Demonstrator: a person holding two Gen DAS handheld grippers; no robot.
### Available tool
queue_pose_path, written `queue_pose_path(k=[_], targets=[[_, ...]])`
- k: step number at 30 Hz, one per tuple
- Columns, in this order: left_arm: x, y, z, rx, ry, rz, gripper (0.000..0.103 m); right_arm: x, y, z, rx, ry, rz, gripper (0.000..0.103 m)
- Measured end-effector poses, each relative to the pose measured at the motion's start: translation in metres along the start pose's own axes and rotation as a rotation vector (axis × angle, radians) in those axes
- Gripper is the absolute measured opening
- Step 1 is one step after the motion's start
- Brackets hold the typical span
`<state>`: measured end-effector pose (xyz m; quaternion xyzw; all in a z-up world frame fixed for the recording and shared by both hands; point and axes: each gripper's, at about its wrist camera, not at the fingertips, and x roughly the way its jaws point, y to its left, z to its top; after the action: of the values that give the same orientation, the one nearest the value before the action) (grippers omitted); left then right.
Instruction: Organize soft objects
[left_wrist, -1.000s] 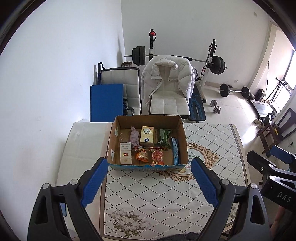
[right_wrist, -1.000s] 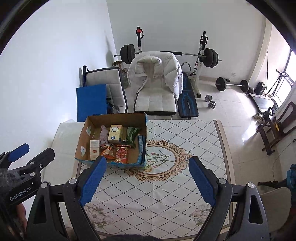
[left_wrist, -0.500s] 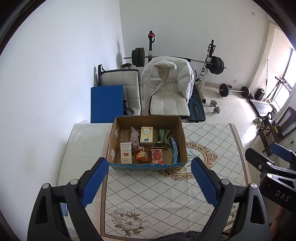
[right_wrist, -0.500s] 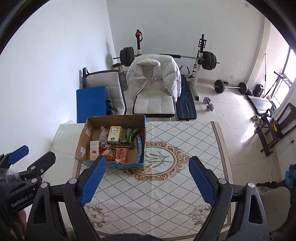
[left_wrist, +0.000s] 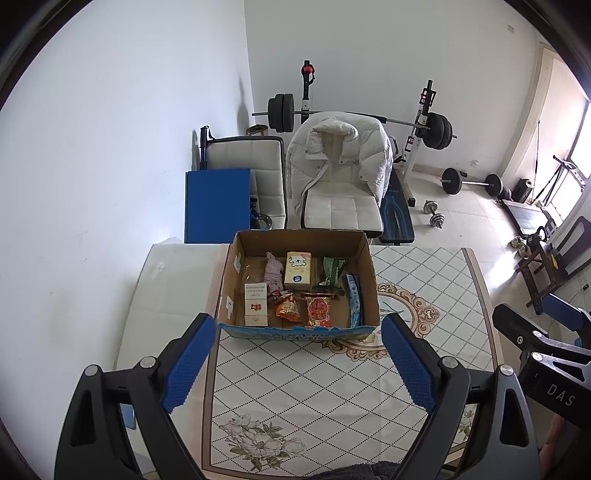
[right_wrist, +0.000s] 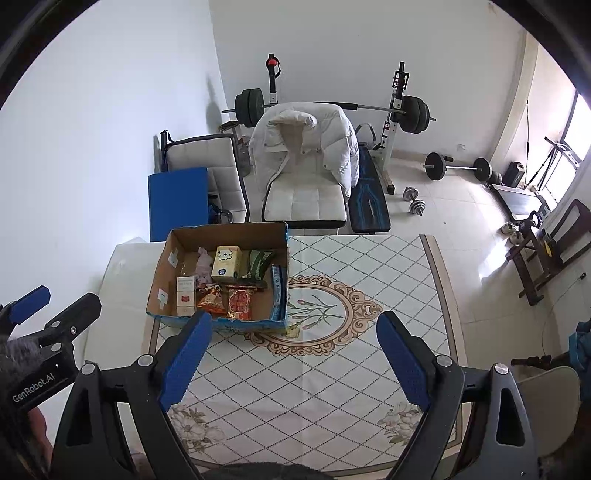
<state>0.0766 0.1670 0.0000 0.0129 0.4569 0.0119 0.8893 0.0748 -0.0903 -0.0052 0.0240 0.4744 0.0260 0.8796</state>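
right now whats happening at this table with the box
A person holds a two-finger gripper in each hand above a patterned table, and neither touches anything. The left gripper and the right gripper are both open and empty, pointing down toward an open cardboard box. Inside it lie snack packets, among them a red one and a green one, a yellow tissue pack and a pinkish cloth. Nothing has been picked up yet.

Bright daylight from the right; sharp focus, fisheye-curved, dark-vignetted edges.
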Motion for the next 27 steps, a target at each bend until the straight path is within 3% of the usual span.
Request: queue_pose_path(k=[27], targets=[[0.0042, -0.0007, 0.0018, 0.013, 0.006, -0.007, 0.092, 0.0024, -0.0026, 0.0025, 0.036, -0.012, -0.018, 0.092]])
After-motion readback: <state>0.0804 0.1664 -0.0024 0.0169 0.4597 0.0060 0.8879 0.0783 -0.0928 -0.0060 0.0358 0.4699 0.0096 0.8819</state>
